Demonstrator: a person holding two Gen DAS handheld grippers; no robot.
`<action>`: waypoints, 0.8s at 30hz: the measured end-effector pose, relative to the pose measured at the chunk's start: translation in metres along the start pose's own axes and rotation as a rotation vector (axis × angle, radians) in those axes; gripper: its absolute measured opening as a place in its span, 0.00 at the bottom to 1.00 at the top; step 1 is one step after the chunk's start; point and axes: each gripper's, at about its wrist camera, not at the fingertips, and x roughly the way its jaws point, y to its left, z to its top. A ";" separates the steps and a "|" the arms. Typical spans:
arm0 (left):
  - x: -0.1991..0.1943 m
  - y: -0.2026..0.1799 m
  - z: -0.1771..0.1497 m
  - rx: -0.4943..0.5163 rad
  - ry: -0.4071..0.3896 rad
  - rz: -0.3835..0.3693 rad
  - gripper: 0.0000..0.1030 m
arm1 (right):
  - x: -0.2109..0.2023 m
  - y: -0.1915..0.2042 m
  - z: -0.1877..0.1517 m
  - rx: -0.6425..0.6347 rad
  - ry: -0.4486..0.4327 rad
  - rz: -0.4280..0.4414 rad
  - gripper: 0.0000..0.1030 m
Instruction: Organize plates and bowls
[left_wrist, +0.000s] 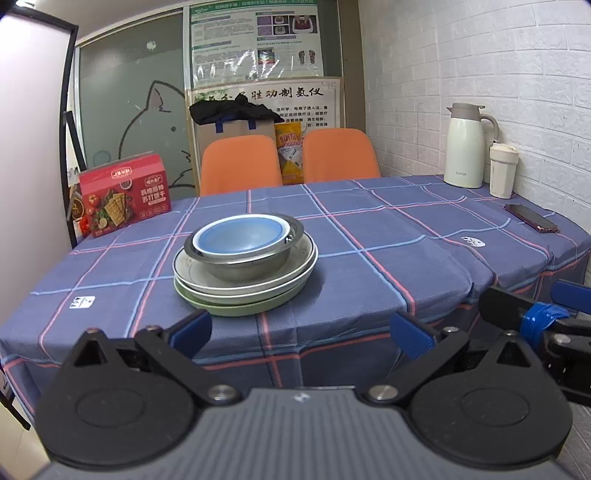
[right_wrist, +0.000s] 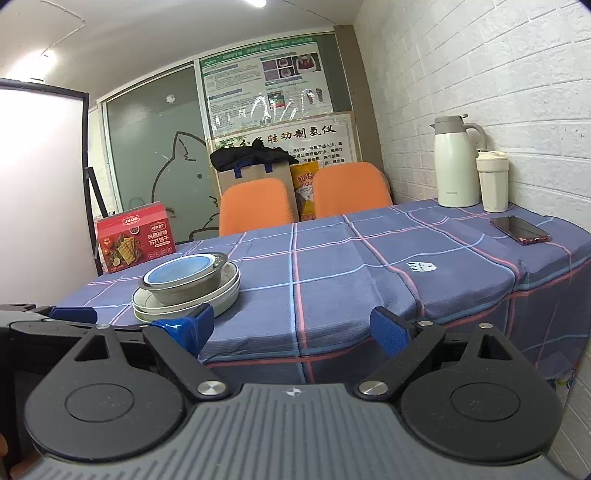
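A blue checked tablecloth (left_wrist: 369, 236) is covering the table beside a white brick wall (left_wrist: 480, 74). Near its left edge, a blue bowl (left_wrist: 240, 236) is sitting in a steel bowl (left_wrist: 247, 262) on 3 stacked plates (left_wrist: 243, 291). The left gripper (left_wrist: 301, 332) and right gripper (right_wrist: 291, 326) are hanging wide apart, holding nothing.

Bright ceiling light (right_wrist: 256, 2), washed-out white panel (left_wrist: 33, 129), fisheye-curved edges, sharp focus

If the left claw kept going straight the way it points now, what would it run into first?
Probably the stack of dishes: the left claw, open and empty, faces the green bottom plate near the table edge, slightly left of centre. Depth is unclear, so it might skim the tablecloth first.
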 end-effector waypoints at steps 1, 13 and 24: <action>0.000 0.000 0.000 0.001 0.000 0.000 0.99 | 0.000 0.000 0.000 -0.001 0.001 0.004 0.76; 0.002 0.003 0.006 0.000 0.014 0.003 0.99 | 0.001 0.006 0.010 -0.005 -0.009 -0.022 0.77; -0.012 0.020 0.019 -0.050 -0.087 -0.024 0.99 | 0.001 0.002 0.012 -0.010 -0.026 -0.099 0.77</action>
